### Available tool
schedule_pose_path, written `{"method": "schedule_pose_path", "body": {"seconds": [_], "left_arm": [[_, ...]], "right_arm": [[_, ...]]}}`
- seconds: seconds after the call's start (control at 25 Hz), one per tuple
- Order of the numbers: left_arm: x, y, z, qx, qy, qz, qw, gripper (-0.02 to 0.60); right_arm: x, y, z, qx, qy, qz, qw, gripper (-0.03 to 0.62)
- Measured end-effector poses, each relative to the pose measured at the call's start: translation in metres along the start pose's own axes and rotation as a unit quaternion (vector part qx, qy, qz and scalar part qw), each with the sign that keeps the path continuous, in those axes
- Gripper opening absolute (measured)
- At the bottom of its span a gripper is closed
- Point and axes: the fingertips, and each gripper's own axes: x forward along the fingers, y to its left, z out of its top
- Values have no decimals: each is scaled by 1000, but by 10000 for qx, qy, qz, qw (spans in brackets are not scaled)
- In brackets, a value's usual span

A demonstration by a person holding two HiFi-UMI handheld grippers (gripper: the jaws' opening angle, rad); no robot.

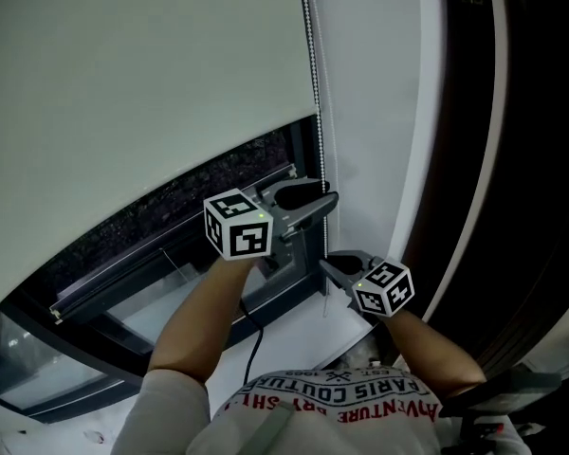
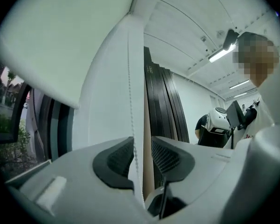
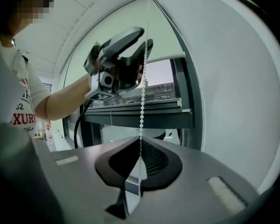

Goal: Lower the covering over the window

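Observation:
A white roller blind [image 1: 142,74] covers the upper part of the window [image 1: 171,245]; dark glass shows under its bottom edge. Its bead chain [image 1: 313,55] hangs along the right side of the frame. My left gripper [image 1: 328,191] is raised at the chain and stands open. In the left gripper view the chain [image 2: 129,78] runs down between the spread pads [image 2: 114,164] of the left gripper [image 2: 142,160], close to one pad. Just below and right, my right gripper [image 1: 326,265] is shut on the chain. The right gripper view shows the beads [image 3: 142,101] entering my right gripper [image 3: 140,160].
A white wall strip [image 1: 379,112] and a dark curtain or panel [image 1: 531,159] stand right of the chain. A black cable [image 1: 256,349] runs down by the sill. Behind me are a person in dark clothes and a white helmet-like object [image 2: 219,120], under ceiling lights.

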Motion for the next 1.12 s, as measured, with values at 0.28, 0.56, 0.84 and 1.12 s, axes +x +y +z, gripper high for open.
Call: {"method": "schedule_pose_path", "body": {"seconds": [0.28, 0.56, 0.84, 1.12], "left_arm": [[11, 9, 31, -41, -112, 194, 9997, 90], [10, 15, 31, -197, -38, 337, 9992, 20], [15, 9, 16, -62, 124, 383, 9992, 17], [14, 16, -29, -255, 311, 549, 9977, 17]], "right_arm": [[-2, -1, 2, -28, 21, -15, 10000, 14], [-5, -1, 1, -37, 102, -85, 9999, 14], [-13, 1, -15, 115, 166, -137, 9997, 14], [-10, 6, -57, 396, 541, -90, 9977, 14]]}}
